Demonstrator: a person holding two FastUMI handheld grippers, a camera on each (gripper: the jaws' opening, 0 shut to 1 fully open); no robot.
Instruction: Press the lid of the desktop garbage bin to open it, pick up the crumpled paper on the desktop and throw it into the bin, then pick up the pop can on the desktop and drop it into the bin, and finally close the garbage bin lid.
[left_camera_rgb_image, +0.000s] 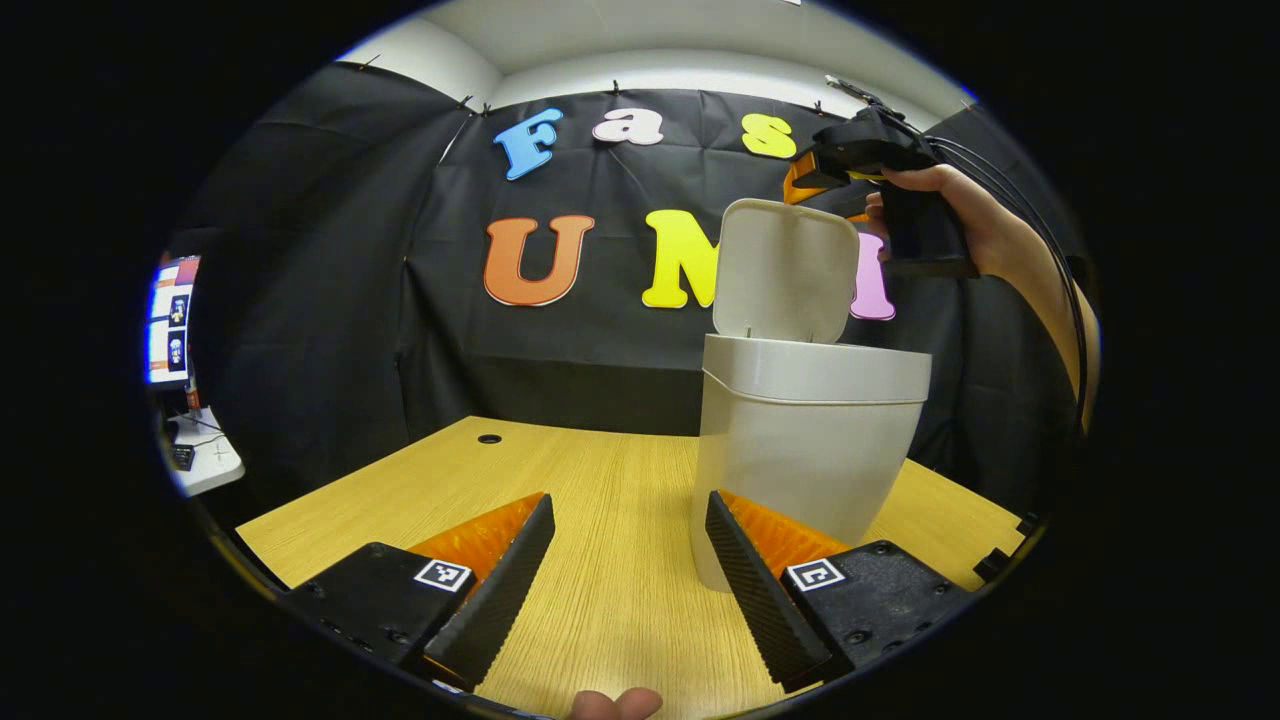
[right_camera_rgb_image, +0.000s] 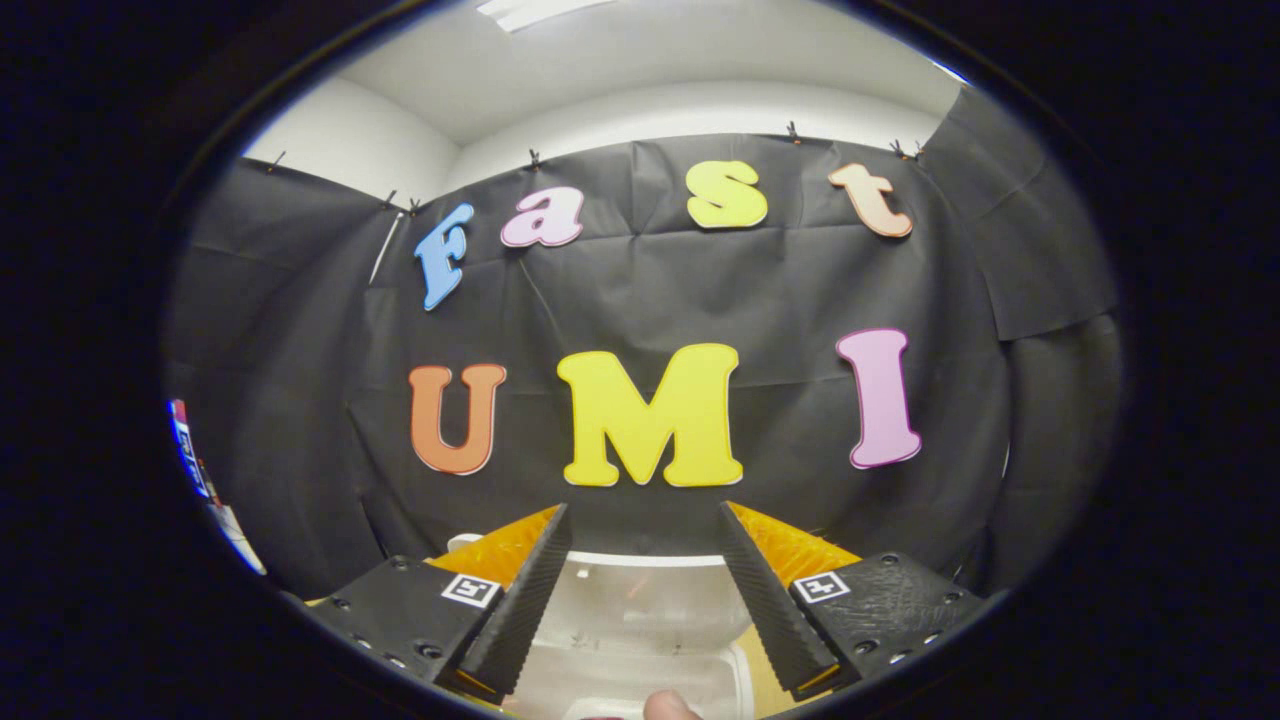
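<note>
In the left gripper view, a fingertip (left_camera_rgb_image: 615, 704) shows at 6 o'clock. Above it the left gripper (left_camera_rgb_image: 630, 520) has its fingers spread wide with nothing between them, low over the wooden desktop (left_camera_rgb_image: 600, 480). Just beyond, at 3 o'clock of centre, stands the garbage bin (left_camera_rgb_image: 805, 440), its lid (left_camera_rgb_image: 783, 270) upright and open. Behind the lid at 1 o'clock, a hand (left_camera_rgb_image: 960, 220) holds the right gripper (left_camera_rgb_image: 830, 170). In the right gripper view, the right gripper's fingers are spread and empty above the bin's open mouth at 6 o'clock.

Desk (left_camera_rgb_image: 600, 560): light wood grain, small dark hole (left_camera_rgb_image: 489, 439) near far edge.
Screen (left_camera_rgb_image: 172, 320): lit, far left.
Side table (left_camera_rgb_image: 205, 455): white, below screen.
</note>
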